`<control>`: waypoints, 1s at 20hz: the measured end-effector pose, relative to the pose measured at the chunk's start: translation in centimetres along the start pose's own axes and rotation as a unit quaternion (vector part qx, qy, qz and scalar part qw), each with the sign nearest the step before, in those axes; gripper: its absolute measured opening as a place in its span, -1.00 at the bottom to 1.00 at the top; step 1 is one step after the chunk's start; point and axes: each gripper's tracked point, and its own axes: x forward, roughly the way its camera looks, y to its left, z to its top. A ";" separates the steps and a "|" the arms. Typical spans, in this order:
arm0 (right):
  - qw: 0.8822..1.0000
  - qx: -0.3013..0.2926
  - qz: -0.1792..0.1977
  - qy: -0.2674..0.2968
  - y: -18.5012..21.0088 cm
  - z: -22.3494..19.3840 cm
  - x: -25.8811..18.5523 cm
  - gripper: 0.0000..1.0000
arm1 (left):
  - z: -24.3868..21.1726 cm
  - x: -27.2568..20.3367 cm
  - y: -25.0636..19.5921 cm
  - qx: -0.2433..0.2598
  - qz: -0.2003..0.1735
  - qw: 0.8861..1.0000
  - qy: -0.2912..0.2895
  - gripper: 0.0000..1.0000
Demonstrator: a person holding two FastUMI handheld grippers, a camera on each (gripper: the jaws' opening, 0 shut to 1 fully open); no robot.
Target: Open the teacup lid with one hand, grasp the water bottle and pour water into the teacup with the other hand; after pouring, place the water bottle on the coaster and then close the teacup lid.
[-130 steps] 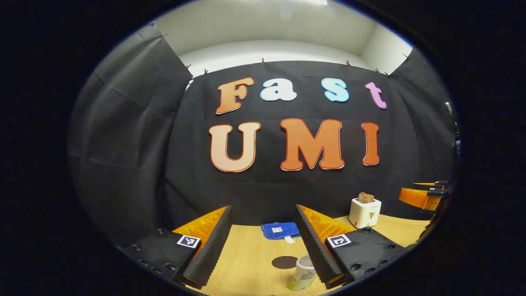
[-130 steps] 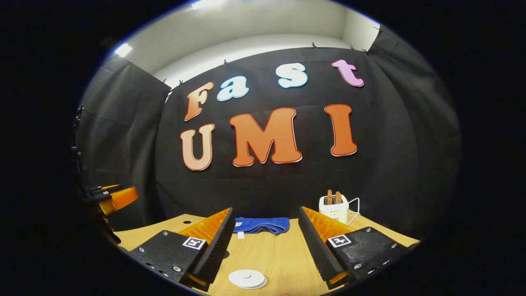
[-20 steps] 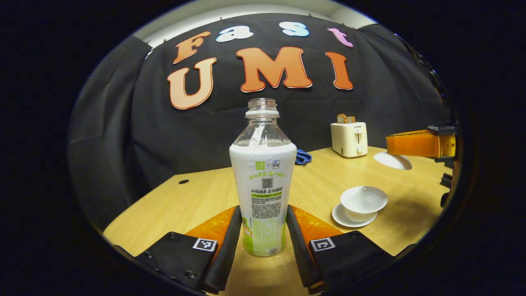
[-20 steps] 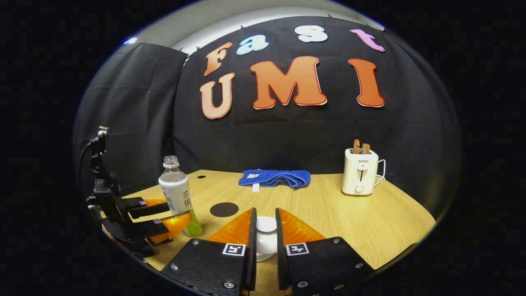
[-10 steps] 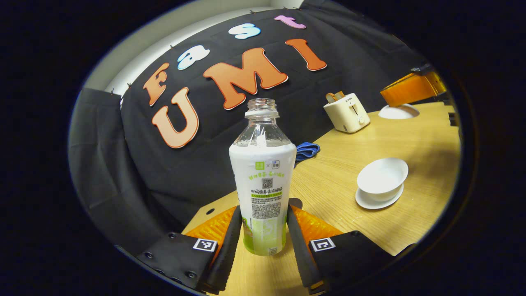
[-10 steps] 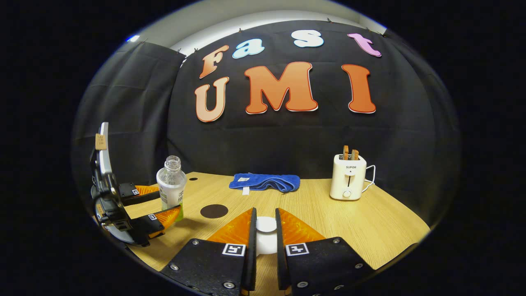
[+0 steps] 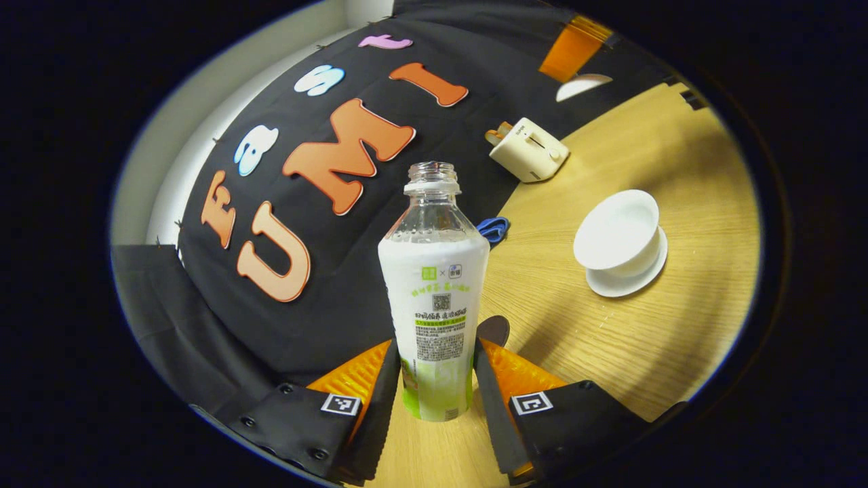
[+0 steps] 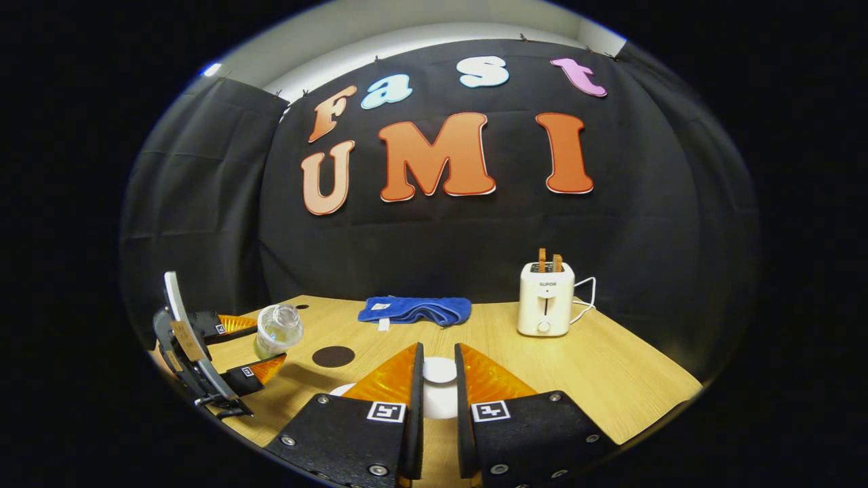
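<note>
**Jaws clamped on bottle and lid, teacup uncovered**

Jaws of the left gripper (image 7: 435,379) press on both sides of the water bottle (image 7: 434,291) low on its labelled body. In the left gripper view the bottle has no cap, and the desk (image 7: 610,352) runs steeply tilted behind it. At about 2 o'clock from the bottle sits the white teacup (image 7: 617,234) on its saucer (image 7: 627,281), uncovered and apart from the bottle. A dark round coaster (image 7: 494,330) peeks out just beside the bottle's base, at 3 o'clock. A blue cloth (image 7: 494,229) and a cream toaster (image 7: 529,149) lie farther back.

In the right gripper view, the left gripper (image 8: 254,352) shows at 9 o'clock, holding the bottle (image 8: 277,330) tipped, its mouth leaning toward the camera. Right of it, the coaster (image 8: 333,356) lies bare on the desk (image 8: 610,386). At 6 o'clock the right gripper (image 8: 438,400) has its jaws drawn narrow, pinching the white teacup lid (image 8: 439,386). The cloth (image 8: 415,309) and toaster (image 8: 546,298) stand toward the back, at 12 and 2 o'clock.
</note>
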 end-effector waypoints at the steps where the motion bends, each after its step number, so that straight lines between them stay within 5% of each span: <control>1: 1.000 -0.003 -0.006 -0.001 -0.5 -0.1 -0.1 -0.58 | 0.1 0.3 -0.1 0.019 0.000 1.000 -0.001 0.32; 10: 1.000 0.013 -0.026 -0.010 -3.3 0.1 -1.0 -0.58 | 0.2 0.8 -0.7 0.136 -0.012 0.991 0.007 0.32; 20: 0.999 0.002 -0.040 -0.007 -4.2 -0.5 -1.2 -0.58 | 0.0 1.0 -2.0 0.249 -0.040 0.968 0.011 0.29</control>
